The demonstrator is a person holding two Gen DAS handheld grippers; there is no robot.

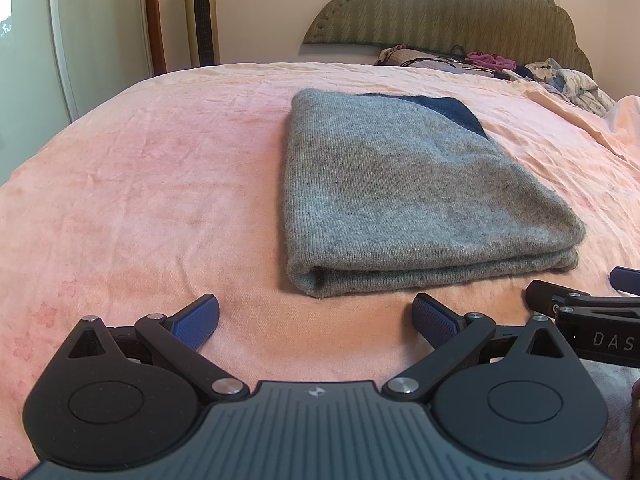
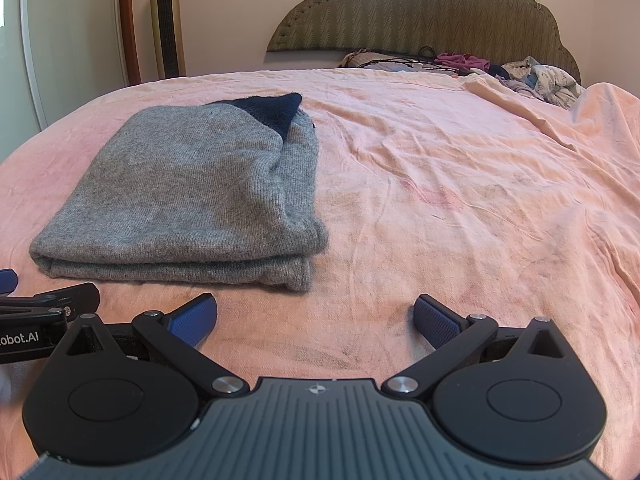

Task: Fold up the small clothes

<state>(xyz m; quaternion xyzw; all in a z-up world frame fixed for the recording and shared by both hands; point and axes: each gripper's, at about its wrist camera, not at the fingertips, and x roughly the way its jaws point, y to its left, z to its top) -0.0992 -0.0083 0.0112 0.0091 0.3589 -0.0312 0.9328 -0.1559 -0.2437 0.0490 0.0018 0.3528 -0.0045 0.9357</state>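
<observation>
A grey knit garment [image 1: 404, 192] lies folded into a thick rectangle on the pink bed sheet [image 1: 140, 184], with a dark blue part showing at its far corner. In the right wrist view the same garment [image 2: 192, 188] sits to the left of centre. My left gripper [image 1: 316, 320] is open, just short of the garment's near folded edge, with nothing between its blue pads. My right gripper [image 2: 316, 320] is open too, over bare sheet [image 2: 460, 200] to the right of the garment. Each gripper's black body shows at the edge of the other's view.
A pile of loose clothes [image 1: 568, 76] and dark cords lies at the far end of the bed under a padded headboard [image 1: 448, 4]. A tall gold tower fan [image 1: 202, 12] stands by the wall at the back left. The sheet is wrinkled on the right side.
</observation>
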